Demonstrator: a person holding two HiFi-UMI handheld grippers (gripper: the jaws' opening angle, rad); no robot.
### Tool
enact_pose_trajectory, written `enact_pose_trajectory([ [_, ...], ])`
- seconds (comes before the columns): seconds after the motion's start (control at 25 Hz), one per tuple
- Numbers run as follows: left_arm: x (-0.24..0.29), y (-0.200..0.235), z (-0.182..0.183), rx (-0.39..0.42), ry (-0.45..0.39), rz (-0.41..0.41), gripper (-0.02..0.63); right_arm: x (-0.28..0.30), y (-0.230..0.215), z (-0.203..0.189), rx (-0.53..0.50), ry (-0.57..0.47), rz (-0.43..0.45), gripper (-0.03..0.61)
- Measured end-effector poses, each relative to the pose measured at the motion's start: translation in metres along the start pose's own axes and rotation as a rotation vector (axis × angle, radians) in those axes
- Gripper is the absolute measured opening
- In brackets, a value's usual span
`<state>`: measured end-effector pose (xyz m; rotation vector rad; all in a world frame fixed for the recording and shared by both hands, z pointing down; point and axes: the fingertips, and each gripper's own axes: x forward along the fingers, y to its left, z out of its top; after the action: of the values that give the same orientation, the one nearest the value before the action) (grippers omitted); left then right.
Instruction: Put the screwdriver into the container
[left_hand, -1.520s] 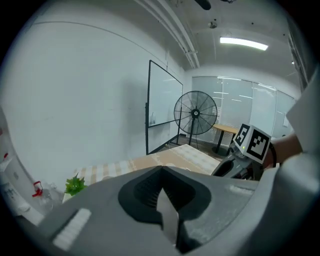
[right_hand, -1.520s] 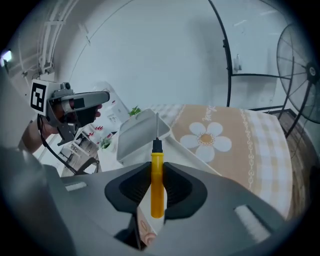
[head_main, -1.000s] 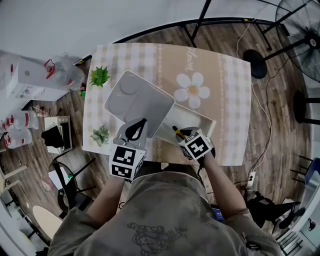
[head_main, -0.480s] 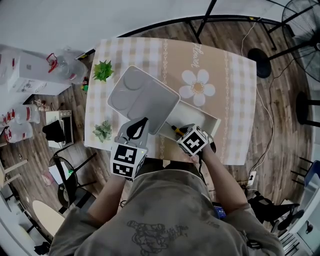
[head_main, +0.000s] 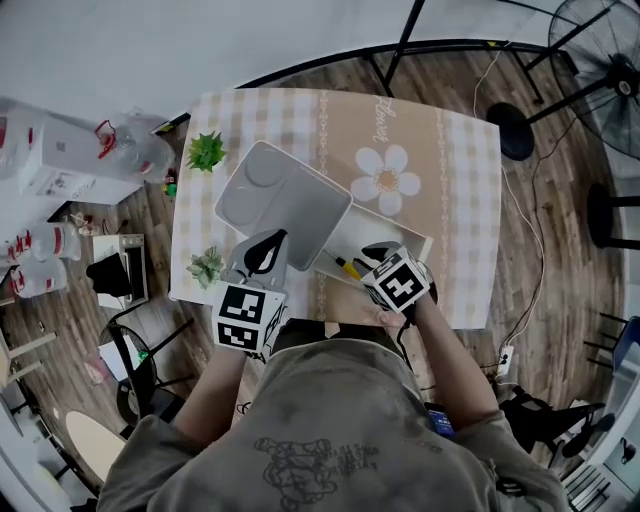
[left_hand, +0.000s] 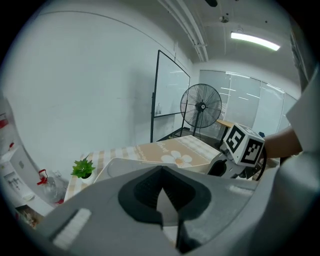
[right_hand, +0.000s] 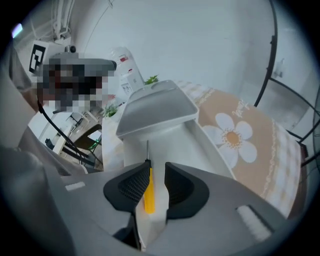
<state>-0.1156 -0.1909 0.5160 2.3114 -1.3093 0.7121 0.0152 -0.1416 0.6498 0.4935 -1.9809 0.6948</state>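
A white rectangular container (head_main: 408, 243) stands on the table, and its grey lid (head_main: 280, 195) is tilted up and open at its left. My left gripper (head_main: 266, 252) is shut on the lid's near edge, which shows as a white wedge between the pads of the left gripper (left_hand: 161, 200). The yellow-handled screwdriver (head_main: 346, 267) lies at the container's near end. Just above it is my right gripper (head_main: 370, 262). In the right gripper view the screwdriver (right_hand: 148, 192) lies between the jaws of the right gripper (right_hand: 152, 186). They have just been opening, and a gap shows beside the handle.
Two small potted plants (head_main: 205, 152) (head_main: 206, 268) stand at the table's left edge. A flower print (head_main: 385, 180) marks the cloth behind the container. A fan (head_main: 603, 45) and a stand base (head_main: 515, 128) are on the floor to the right, with bottles and boxes (head_main: 60, 155) to the left.
The right gripper's jaws have parted and it has risen slightly, so more of the screwdriver shows in front of it. The left gripper and the lid have kept their place.
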Motion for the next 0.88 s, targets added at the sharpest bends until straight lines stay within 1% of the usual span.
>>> enact_pose_trajectory([
  [0.12,-0.005,0.002,0.02,0.035,-0.038,0.005,0.0,-0.03,-0.011,0.021,0.022,-0.106,-0.043,0.117],
  [0.24,-0.012,0.0,0.042,0.073,-0.081,0.007,0.0,-0.07,-0.018,0.045,0.07,-0.252,-0.081,0.086],
  [0.32,-0.018,-0.001,0.058,0.097,-0.113,0.008,0.0,-0.098,-0.019,0.06,0.094,-0.346,-0.099,0.081],
  [0.36,-0.021,-0.002,0.066,0.108,-0.129,0.008,0.0,-0.112,-0.019,0.067,0.099,-0.388,-0.109,0.072],
  [0.4,-0.024,-0.004,0.074,0.119,-0.145,0.008,0.0,-0.126,-0.018,0.074,0.099,-0.43,-0.119,0.046],
  [0.64,-0.052,-0.016,0.119,0.174,-0.247,0.0,0.0,-0.211,-0.004,0.104,0.09,-0.672,-0.202,0.035],
  [0.88,-0.081,-0.033,0.155,0.225,-0.338,-0.018,0.0,-0.287,0.008,0.117,0.102,-0.895,-0.273,0.034],
])
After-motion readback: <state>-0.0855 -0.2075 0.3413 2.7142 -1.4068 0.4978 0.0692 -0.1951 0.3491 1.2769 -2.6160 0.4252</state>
